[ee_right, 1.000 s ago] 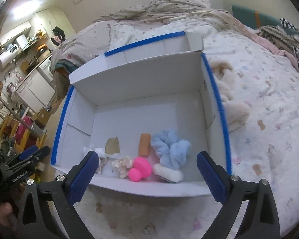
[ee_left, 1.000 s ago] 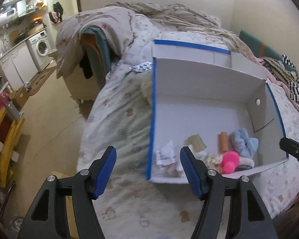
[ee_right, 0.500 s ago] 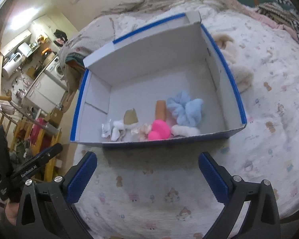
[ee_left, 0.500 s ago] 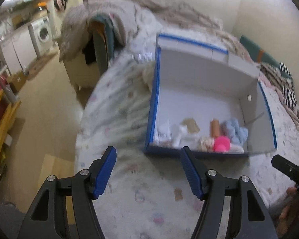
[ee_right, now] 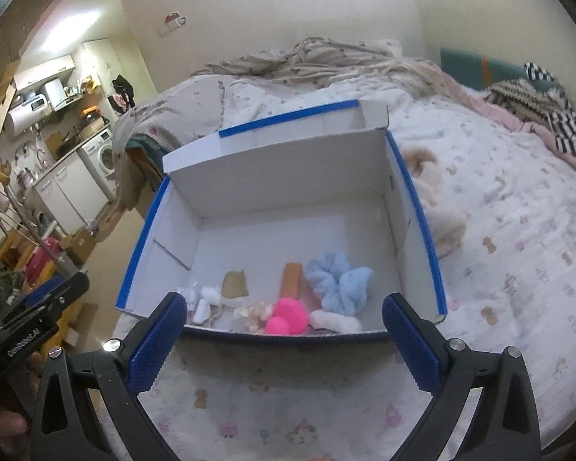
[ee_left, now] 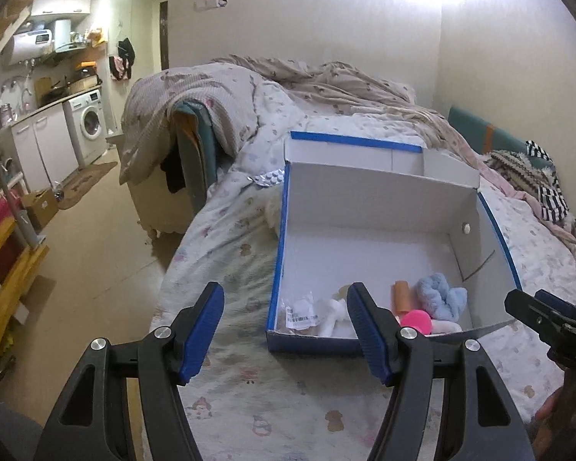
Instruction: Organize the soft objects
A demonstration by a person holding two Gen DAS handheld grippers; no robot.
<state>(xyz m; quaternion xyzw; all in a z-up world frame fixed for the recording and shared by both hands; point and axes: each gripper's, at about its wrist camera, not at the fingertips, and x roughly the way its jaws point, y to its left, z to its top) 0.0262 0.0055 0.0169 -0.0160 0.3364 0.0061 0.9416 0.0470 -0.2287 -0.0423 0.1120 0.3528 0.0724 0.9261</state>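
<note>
Bedroom setup: a bed (ee_right: 518,230) with a cartoon-print sheet, and sitting on it is an open white cardboard box with blue edges (ee_right: 414,207). Soft stuff is already bunched along the box's near wall: a light blue scrunchie (ee_right: 340,282), a hot pink puff (ee_right: 288,315), an orange roll (ee_right: 292,279), a white fuzzy piece (ee_right: 336,320) and some small white bits on the left. A cream plush toy (ee_right: 441,215) lies on the sheet just outside the box's right wall, so I'd guess that one's next. The left hand-held gripper (ee_left: 284,332) is partly open and empty, and the right hand-held gripper (ee_right: 282,340) is wide open, empty too, both hovering short of the box. My tip: swing the right one round the box wall, come down on the plush's thickest part, and squeeze gently so it doesn't slip.
</note>
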